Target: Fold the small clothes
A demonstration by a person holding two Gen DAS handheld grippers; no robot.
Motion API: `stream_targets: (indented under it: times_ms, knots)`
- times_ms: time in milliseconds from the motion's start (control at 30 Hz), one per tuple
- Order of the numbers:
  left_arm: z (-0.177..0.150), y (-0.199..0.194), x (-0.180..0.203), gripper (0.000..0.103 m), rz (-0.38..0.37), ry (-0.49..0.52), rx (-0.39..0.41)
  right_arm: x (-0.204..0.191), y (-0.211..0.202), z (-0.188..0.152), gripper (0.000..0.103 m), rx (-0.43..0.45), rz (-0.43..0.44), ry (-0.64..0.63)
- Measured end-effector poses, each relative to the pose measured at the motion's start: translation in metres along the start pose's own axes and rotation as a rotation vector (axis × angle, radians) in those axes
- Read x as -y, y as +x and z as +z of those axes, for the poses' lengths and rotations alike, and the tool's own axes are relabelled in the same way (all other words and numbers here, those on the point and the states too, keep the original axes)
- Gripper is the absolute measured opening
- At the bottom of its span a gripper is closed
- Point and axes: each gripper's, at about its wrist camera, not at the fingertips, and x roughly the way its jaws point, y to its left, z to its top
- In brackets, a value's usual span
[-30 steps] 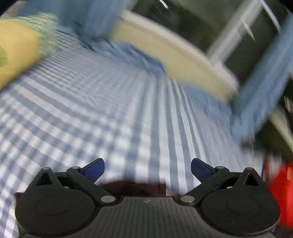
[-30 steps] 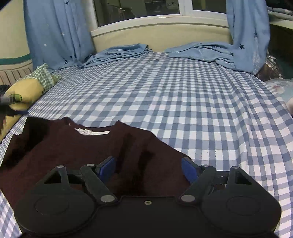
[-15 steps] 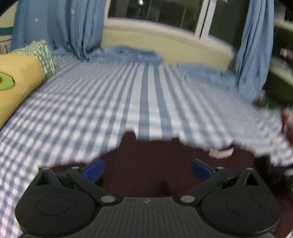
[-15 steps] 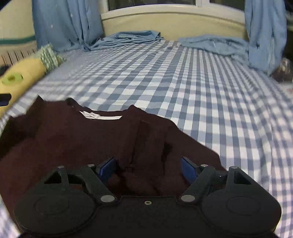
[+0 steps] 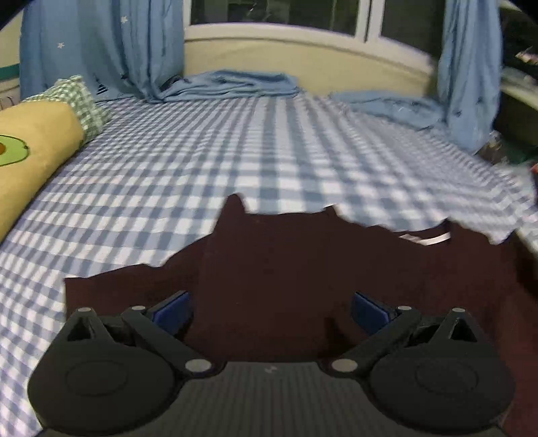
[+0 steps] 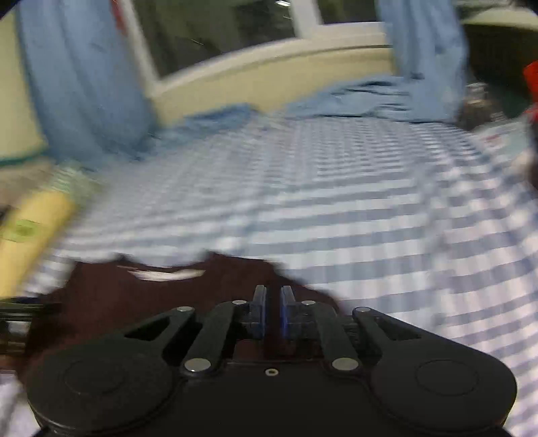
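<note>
Left gripper (image 5: 270, 307): jaws stand wide apart, blue pads (image 5: 169, 311) clear on either side, nothing pinched; the dark maroon shirt (image 5: 302, 269) lies spread directly beneath and ahead of it. Whether the pads touch the cloth cannot be told. Right gripper (image 6: 271, 311): jaws nearly together and closing, with only a narrow gap between the blue pads (image 6: 259, 309); dark maroon cloth appears within that gap, so the tool is grasping a fold of the shirt (image 6: 141, 299) near its right-hand edge, though the view is blurred and the contact is hard to read. The shirt lies on the near part of the bed, on a blue-and-white checked sheet (image 5: 235, 161), with its neckline and a white label (image 5: 427, 239) facing the far side. In the left wrist view a corner of the checked sheet overlaps the shirt's far right edge. Further out, at the left edge of the bed, a yellow bolster with a green avocado figure (image 5: 30, 148) rests beside a green checked cushion (image 5: 75, 101). At the far end of the bed, crumpled light blue cloth (image 5: 235, 84) lies against a cream sill (image 5: 302, 57). Blue curtains (image 5: 111, 47) with small stars hang at both sides of a dark window (image 5: 275, 13).
</note>
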Motion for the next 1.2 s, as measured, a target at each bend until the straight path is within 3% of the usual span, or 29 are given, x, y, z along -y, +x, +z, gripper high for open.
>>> stream_targets:
  times_ms: [67,133,233,300,333,367,400,433,467,567,800,967,1100,1200]
  knots:
    - [-0.001,0.002,0.005,0.102,-0.003,0.018,-0.004,-0.012,0.011,-0.007,0.019,-0.049,0.102,0.006]
    - [-0.004,0.005,0.012,0.102,0.018,0.064,-0.013,-0.024,0.033,-0.015,0.02,-0.146,0.109,-0.014]
    - [-0.01,0.01,0.012,0.102,0.057,0.083,-0.046,-0.017,0.056,-0.022,0.019,-0.168,-0.117,-0.061]
    - [-0.014,0.012,0.005,0.102,0.07,0.075,-0.07,0.005,0.055,-0.017,0.0,-0.134,-0.164,0.02]
    - [-0.016,0.011,0.002,0.102,0.076,0.075,-0.074,0.013,0.048,-0.016,0.002,-0.107,-0.134,0.051]
    - [-0.018,0.008,-0.001,0.102,0.078,0.08,-0.067,0.019,0.039,-0.015,0.012,-0.086,-0.09,0.073]
    - [-0.02,0.003,-0.005,0.102,0.07,0.085,-0.052,0.022,0.028,-0.016,0.03,-0.074,-0.043,0.085]
    - [-0.021,-0.002,-0.007,0.102,0.062,0.088,-0.045,0.023,0.016,-0.018,0.039,-0.063,-0.005,0.075]
    - [-0.024,-0.008,-0.01,0.102,0.049,0.088,-0.037,0.023,0.004,-0.022,0.055,-0.059,0.02,0.041]
    - [-0.031,-0.026,-0.016,0.102,0.028,0.082,-0.011,0.031,-0.032,-0.042,0.059,-0.102,0.067,-0.021]
    - [-0.053,-0.055,-0.024,0.102,0.032,0.054,0.028,0.07,-0.065,-0.095,0.058,-0.171,0.167,0.172]
    - [-0.065,-0.072,-0.029,0.102,0.049,0.054,0.028,0.066,-0.063,-0.117,0.043,-0.188,0.25,0.21]
    - [-0.072,-0.086,-0.037,0.102,0.056,0.032,0.038,0.063,-0.07,-0.115,0.007,-0.14,0.252,0.229]
    - [-0.075,-0.097,-0.049,0.102,0.055,-0.007,0.046,0.07,-0.091,-0.12,0.006,-0.065,0.307,0.305]
